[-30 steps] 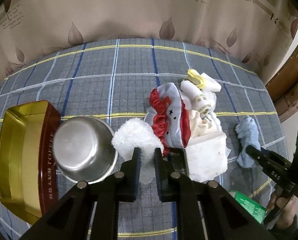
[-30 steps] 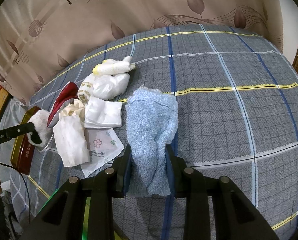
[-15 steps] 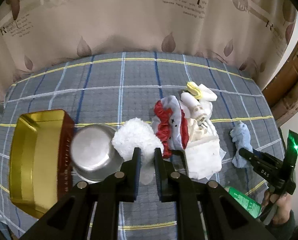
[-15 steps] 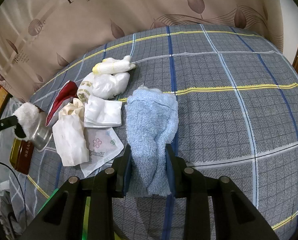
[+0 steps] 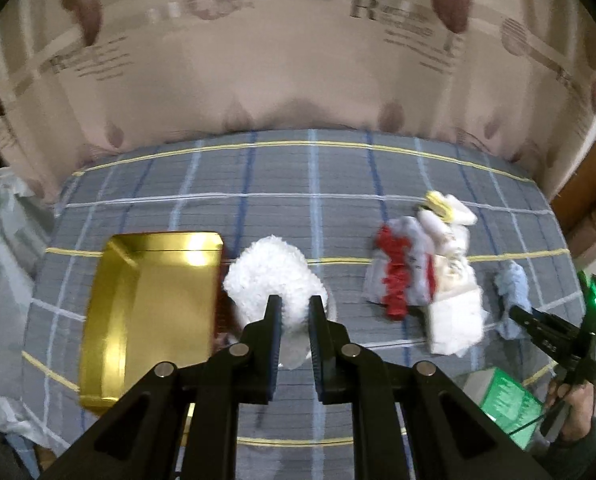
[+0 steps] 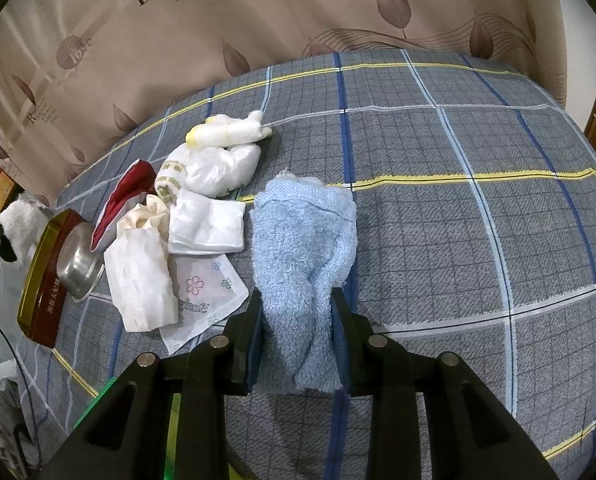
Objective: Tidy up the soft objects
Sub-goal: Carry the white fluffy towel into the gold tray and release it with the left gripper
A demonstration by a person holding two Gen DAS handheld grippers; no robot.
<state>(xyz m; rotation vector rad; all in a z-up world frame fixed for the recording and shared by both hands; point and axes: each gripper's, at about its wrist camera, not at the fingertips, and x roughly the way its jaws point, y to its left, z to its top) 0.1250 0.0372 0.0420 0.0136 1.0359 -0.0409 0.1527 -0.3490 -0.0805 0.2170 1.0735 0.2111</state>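
My left gripper is shut on a fluffy white plush, held in the air just right of the gold tin tray. In the right wrist view the same plush shows at the far left above the tray and a steel bowl. My right gripper is shut on a light blue towel that lies on the plaid cloth. A pile of soft things sits left of the towel: white cloths, a red-trimmed fabric piece and a rolled white sock.
A beige curtain hangs behind the plaid-covered surface. A green box and a person's hand sit at the lower right of the left wrist view. Crumpled plastic lies off the left edge.
My left gripper has lifted the white plush and carried it left, from beside the pile over the bowl toward the gold tray. The right gripper and the blue towel have not moved.
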